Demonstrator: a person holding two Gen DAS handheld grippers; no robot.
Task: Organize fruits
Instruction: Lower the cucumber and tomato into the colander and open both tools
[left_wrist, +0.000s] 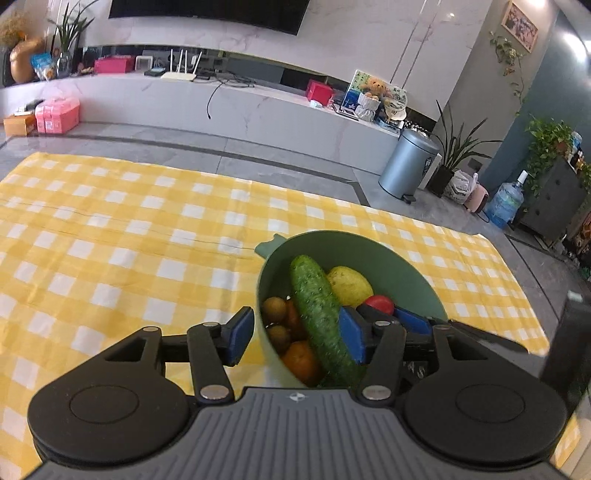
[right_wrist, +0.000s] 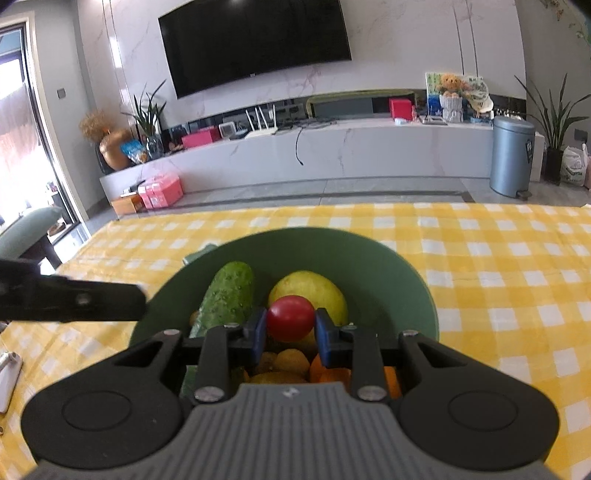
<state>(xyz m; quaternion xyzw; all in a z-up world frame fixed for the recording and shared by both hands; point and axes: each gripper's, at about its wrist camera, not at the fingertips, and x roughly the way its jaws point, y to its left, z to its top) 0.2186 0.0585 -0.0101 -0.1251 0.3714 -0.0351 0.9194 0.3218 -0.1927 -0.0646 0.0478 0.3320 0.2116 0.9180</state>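
Right wrist view showed the right hand-held gripper clamping a smooth, easily bruised tomato at its middle; the left hand-held gripper gaped empty.

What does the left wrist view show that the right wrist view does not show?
Only the left wrist view: the left gripper with open jaws astride the green bowl's near rim, and a blue water bottle on the floor. Only the right wrist view: the right gripper clamped on a red tomato. Both: bowl, cucumber, yellow fruit, checked cloth.
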